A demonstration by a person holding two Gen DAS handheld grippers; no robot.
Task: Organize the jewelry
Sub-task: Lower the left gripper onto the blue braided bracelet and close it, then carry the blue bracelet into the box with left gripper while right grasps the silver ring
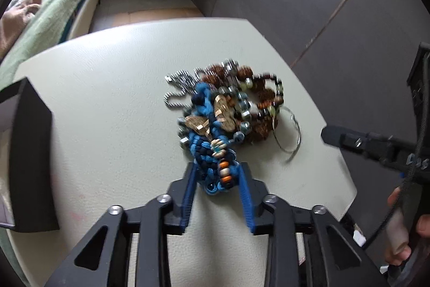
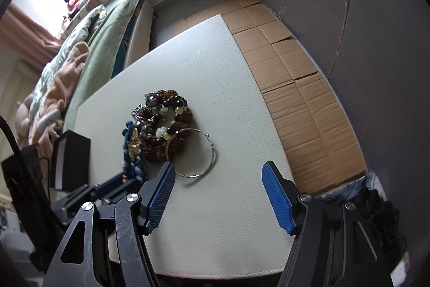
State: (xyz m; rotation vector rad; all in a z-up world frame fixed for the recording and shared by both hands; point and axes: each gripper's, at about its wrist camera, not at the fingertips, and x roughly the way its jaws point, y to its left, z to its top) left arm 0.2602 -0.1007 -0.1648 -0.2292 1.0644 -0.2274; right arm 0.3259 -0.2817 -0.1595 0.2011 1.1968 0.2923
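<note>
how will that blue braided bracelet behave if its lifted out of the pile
The blue braided bracelet is woven cord, so it will probably droop. It lies tangled with the jewelry pile, so it may drag neighbours along. The cord should grip well.

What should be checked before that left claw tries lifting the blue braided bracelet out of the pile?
1. left gripper closed on the blue bracelet: ok, pads press its near end.
2. Bracelet free of the pile: not ok, gold leaf pieces and beads overlap it.
3. right gripper out of the way: ok, open, empty.
4. silver hoop separate: cannot tell, touches the brown beads.
5. black box open: cannot tell.
</note>
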